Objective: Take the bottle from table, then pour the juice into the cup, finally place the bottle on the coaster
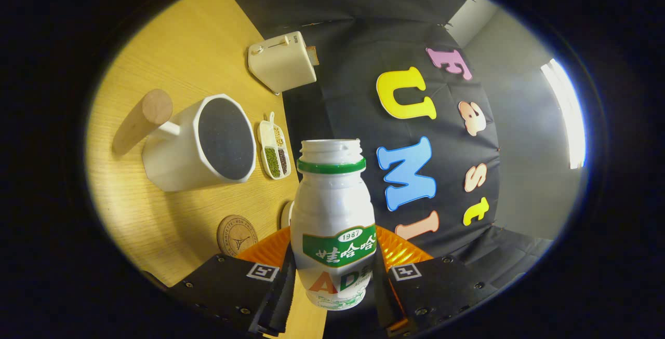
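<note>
The booth holds a light wooden bench [176, 58] against a dark cloth wall, and the whole scene appears rolled to one side in the gripper view. The tongs [332, 282] are closed on the bottle [332, 225]: one finger presses each side of its lower body, below the green label. The bottle is uncapped, with a green ring under the open neck, and its mouth points beyond the fingers.

The white cup [200, 144], with a wooden handle, stands on the bench ahead and to one side of the bottle, its dark opening facing the camera. The round coaster [237, 235] lies on the bench close to the tongs, between them and the cup. A toaster [283, 61] and a small divided dish [274, 149] sit farther back.

Step in hand, by judgement: the bottle is taken and the pour is being approached. The next move calls for bringing the bottle mouth over the cup opening, then tipping further. Risk: spilling short of the rim.
</note>
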A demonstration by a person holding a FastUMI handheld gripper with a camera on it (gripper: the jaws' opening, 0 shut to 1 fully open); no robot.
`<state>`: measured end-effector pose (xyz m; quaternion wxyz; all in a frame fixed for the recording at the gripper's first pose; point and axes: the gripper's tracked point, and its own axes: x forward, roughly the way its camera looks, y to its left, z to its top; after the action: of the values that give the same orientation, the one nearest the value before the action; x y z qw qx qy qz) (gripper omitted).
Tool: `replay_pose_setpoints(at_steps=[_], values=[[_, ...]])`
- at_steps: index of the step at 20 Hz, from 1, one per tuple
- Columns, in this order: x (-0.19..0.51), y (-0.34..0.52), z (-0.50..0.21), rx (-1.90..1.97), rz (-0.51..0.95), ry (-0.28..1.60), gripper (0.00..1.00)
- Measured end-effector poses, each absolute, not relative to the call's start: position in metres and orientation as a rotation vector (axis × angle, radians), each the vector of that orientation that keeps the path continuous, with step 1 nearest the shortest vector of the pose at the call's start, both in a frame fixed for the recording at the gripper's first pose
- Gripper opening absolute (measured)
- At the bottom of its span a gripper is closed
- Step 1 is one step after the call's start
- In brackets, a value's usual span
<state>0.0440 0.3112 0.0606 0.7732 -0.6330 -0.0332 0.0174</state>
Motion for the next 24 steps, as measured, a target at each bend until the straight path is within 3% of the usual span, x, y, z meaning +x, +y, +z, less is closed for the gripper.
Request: replay_pose_setpoints(at_steps=[24], values=[[0.0438, 0.3145, 0.0625, -1.586, -0.006, -0.128, 0.64]])
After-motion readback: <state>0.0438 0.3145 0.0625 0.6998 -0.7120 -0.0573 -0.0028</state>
